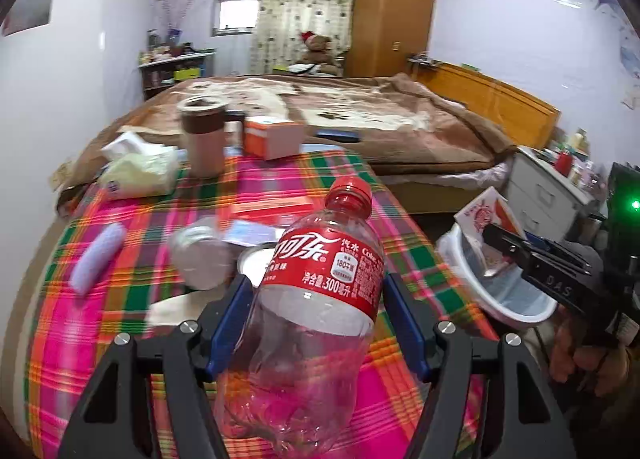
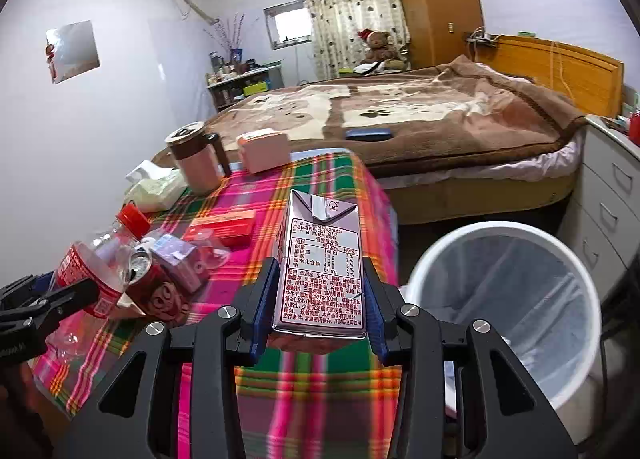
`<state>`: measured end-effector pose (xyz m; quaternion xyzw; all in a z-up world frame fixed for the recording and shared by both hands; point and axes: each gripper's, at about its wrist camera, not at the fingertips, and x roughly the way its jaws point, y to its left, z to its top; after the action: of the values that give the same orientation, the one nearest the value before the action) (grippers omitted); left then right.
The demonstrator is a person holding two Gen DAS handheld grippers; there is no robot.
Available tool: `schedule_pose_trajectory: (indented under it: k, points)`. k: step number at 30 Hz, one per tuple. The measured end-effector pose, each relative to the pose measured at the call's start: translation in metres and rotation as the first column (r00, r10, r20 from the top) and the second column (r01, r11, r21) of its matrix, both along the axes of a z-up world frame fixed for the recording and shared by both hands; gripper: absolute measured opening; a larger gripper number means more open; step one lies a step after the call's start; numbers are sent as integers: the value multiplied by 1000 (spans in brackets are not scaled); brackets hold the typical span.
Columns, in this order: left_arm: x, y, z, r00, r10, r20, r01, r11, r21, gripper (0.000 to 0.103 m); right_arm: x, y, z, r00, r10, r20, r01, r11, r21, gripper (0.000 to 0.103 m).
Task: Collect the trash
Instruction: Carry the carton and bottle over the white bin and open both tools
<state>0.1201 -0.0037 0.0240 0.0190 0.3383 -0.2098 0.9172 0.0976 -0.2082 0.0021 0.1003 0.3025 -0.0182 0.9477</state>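
We are in the carrying step: both pieces of trash are off the desk (image 2: 320, 399) and bound for the bin. The left tool (image 1: 318, 319) is clamped on an empty cola bottle (image 1: 320, 299), its blue pads pressing the clear body just below the red label, cap tilted up and away. The right tool (image 2: 320, 299) is clamped on a drink carton (image 2: 324, 271), held upright by its two narrow sides, printed panel toward the camera. The white lined bin (image 2: 508, 299) stands on the floor just beside the desk's right edge; in the left view the carton hangs over its rim, while the bottle is above the plaid cloth.

We judge that the next move calls for bringing the carton over the bin's mouth and letting the right pads part, then swinging the bottle rightward past the desk edge for the same release. A soda can (image 2: 154, 291), a crumpled purple carton (image 2: 180, 263) and a red box (image 2: 224, 227) lie on the cloth, probably awaiting later passes.
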Motion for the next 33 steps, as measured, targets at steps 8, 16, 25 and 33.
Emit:
schedule_pose_trajectory:
  k: [8, 16, 25, 33]
  points:
    - [-8, -56, 2, 995, -101, 3, 101, 995, -14, 69, -18, -37, 4, 997, -79, 12, 79, 997, -11, 41]
    - [-15, -97, -2, 985, -174, -14, 174, 985, -20, 69, -28, -63, 1, 989, -150, 12, 150, 989, -11, 41]
    - [-16, -143, -9, 964, -262, -48, 261, 965, -26, 69, -37, -95, -9, 976, -216, -23, 215, 976, -22, 41]
    - [-9, -190, -25, 946, -310, -96, 311, 950, -1, 69, -36, -121, -30, 966, -234, -114, 235, 972, -5, 41]
